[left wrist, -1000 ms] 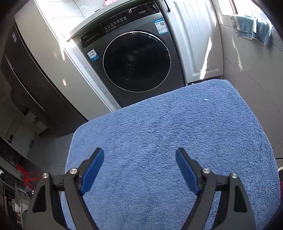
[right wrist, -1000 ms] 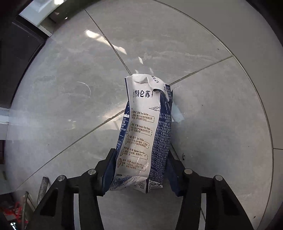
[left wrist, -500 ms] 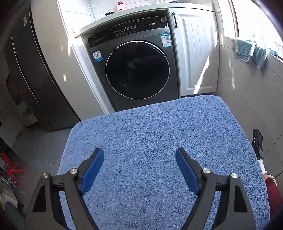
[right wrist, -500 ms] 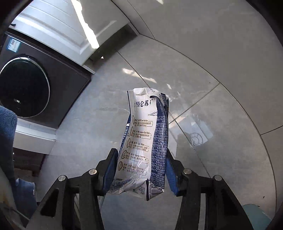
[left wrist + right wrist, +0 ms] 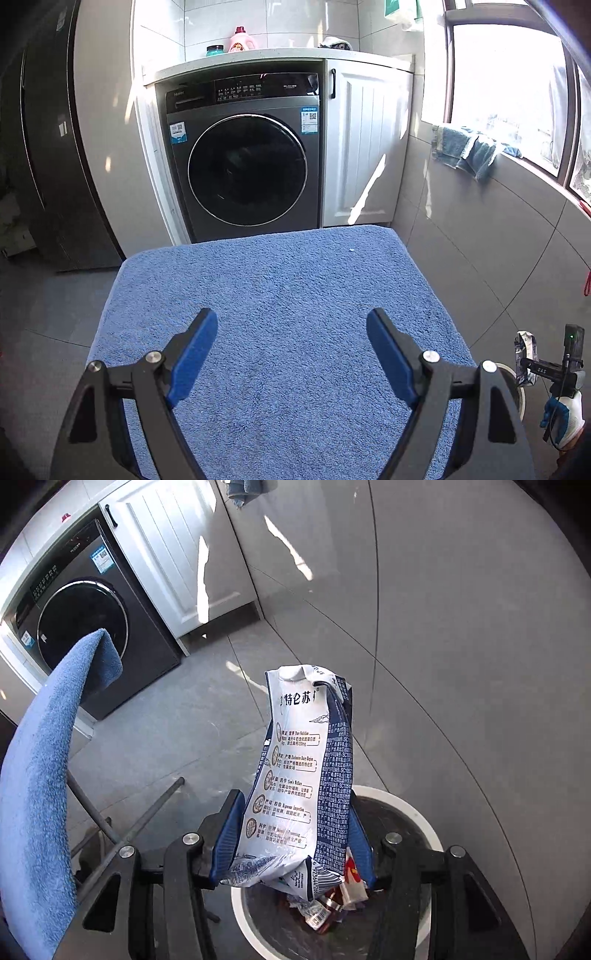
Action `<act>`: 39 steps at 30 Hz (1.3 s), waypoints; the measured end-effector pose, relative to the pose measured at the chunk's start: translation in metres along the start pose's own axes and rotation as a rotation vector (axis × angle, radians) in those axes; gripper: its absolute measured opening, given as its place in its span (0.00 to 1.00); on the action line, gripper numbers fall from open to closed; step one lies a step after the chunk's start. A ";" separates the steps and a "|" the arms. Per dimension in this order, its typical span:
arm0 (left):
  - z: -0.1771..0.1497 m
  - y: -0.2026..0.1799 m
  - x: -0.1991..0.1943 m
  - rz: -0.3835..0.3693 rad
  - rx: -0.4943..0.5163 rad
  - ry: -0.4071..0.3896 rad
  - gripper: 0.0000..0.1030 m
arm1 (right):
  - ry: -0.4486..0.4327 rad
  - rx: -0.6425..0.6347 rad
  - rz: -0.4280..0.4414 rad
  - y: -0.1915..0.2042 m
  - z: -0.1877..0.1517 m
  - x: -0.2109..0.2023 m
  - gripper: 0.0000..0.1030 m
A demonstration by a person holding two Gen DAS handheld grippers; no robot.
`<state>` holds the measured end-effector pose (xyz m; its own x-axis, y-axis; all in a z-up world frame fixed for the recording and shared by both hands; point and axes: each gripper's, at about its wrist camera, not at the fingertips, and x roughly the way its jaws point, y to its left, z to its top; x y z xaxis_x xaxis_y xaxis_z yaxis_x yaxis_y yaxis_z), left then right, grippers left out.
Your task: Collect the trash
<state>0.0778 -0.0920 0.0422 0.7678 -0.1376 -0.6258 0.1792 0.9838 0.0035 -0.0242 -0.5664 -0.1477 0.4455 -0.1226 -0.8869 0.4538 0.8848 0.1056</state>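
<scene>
**One crumpled carton held over the bin**

One squashed milk carton (image 5: pixel 306 775) sits between the blue pads of the right gripper (image 5: pixel 291 849), whose jaws are closed on its lower end, so most of it stands free above the fingers. Its dented walls and folded top suggest it is empty: light, thin, soft enough to buckle under more squeeze, and its glossy printed skin is probably a little slippery. The low, broad-faced grip looks sound; a hold nearer the crushed bottom corner would likely slip.

Directly below the carton lies the white-rimmed trash bin (image 5: pixel 413 805), with wrappers and a small bottle already inside, so nothing appears to block a drop. Just to the left, thin metal legs (image 5: pixel 147 812) and the edge of the blue towel-covered table (image 5: pixel 40 775) stand close to the gripper.

The left gripper (image 5: pixel 291 354) hangs above that towel surface with its jaws wide apart and nothing between them. Beyond it are the washing machine (image 5: pixel 247 166), a white cabinet door (image 5: pixel 365 147) and a cloth (image 5: pixel 465 147) draped on the windowsill.
</scene>
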 end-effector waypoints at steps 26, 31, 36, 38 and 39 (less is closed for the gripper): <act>-0.073 0.033 -0.128 -0.054 0.036 -0.141 0.80 | -0.485 -0.371 0.186 0.222 -0.084 -0.250 0.90; -0.081 0.049 -0.148 -0.021 0.021 -0.165 0.80 | -0.523 -0.399 0.189 0.237 -0.106 -0.273 0.93; -0.089 0.051 -0.168 -0.013 0.027 -0.186 0.80 | -0.591 -0.443 0.162 0.253 -0.131 -0.294 0.99; -0.091 0.048 -0.175 -0.020 0.034 -0.195 0.80 | -0.602 -0.469 0.158 0.258 -0.141 -0.298 1.00; -0.092 0.047 -0.178 -0.021 0.039 -0.201 0.80 | -0.608 -0.479 0.159 0.259 -0.145 -0.300 1.00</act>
<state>-0.1072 -0.0109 0.0822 0.8704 -0.1821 -0.4575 0.2170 0.9759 0.0244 -0.1523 -0.2355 0.0809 0.8838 -0.0803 -0.4610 0.0293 0.9927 -0.1169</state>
